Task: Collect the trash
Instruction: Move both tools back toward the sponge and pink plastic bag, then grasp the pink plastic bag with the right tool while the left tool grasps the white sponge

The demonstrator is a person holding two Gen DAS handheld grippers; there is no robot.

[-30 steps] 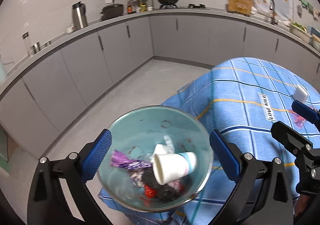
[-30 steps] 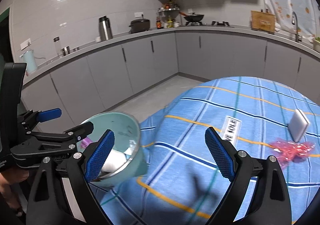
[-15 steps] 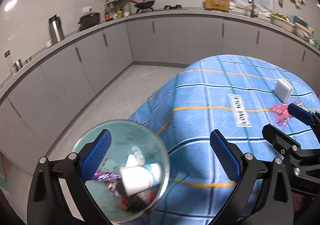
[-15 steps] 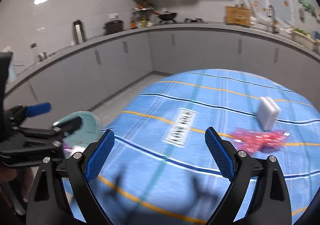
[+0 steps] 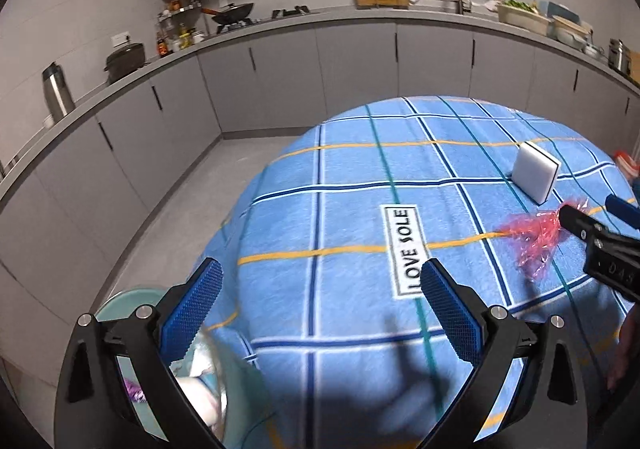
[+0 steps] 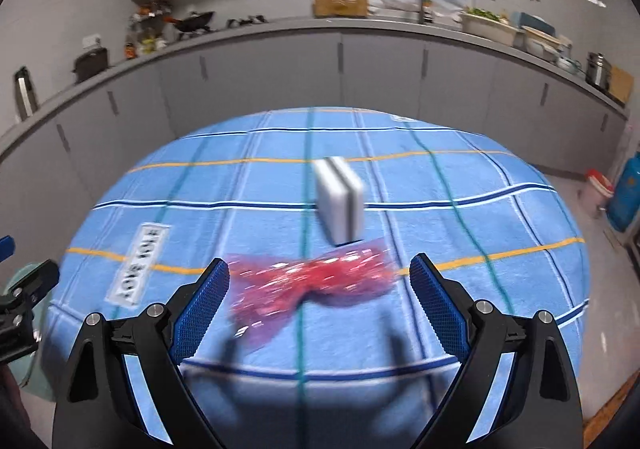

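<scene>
A crumpled red plastic wrapper [image 6: 308, 283] lies on the blue checked tablecloth [image 6: 460, 217], and my right gripper [image 6: 320, 275] stands open just above it, fingers on either side. The wrapper [image 5: 534, 239] also shows in the left wrist view, with the right gripper [image 5: 592, 237] at its edge. A teal bowl [image 5: 120, 303] sits at the table's near-left corner, partly hidden behind my left finger. It holds a white paper cup [image 5: 200, 395] and a purple wrapper [image 5: 134, 395]. My left gripper [image 5: 320, 285] is open over bare cloth, holding nothing.
A white sponge block [image 6: 340, 201] stands upright just beyond the red wrapper. A "LOVE SOLE" label [image 5: 406, 249] is sewn on the cloth. Grey kitchen cabinets [image 5: 280, 81] curve around behind the table. A blue gas cylinder [image 6: 626, 193] stands on the floor at right.
Both grippers swung right. The bowl slid from between my left fingers to the bottom-left corner. The right gripper closed in on the red wrapper, which now lies between its fingers.
</scene>
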